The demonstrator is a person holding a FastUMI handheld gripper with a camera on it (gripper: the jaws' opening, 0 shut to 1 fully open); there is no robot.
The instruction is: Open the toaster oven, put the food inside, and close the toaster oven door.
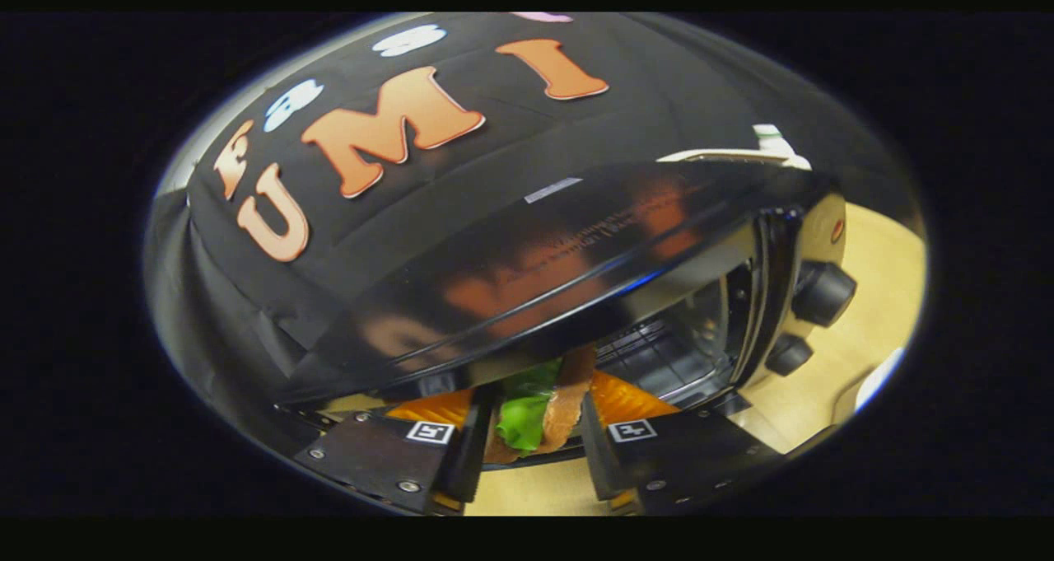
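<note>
My tongs (533,429) were clamped on the sandwich (539,409), both fingers pressing its sides, held at the mouth of the open toaster oven (576,248) at twelve o'clock so it could slide onto the rack (659,359), I reckoned. The knobs (823,293) sat at two o'clock above the counter (873,297). Fine print ran along the oven's glossy top, too small and warped for me to read.

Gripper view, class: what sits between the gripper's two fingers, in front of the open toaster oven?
In the gripper view, a sandwich with green lettuce sits between the fingers of the gripper, which appear to press on it, at the mouth of the toaster oven.
</note>
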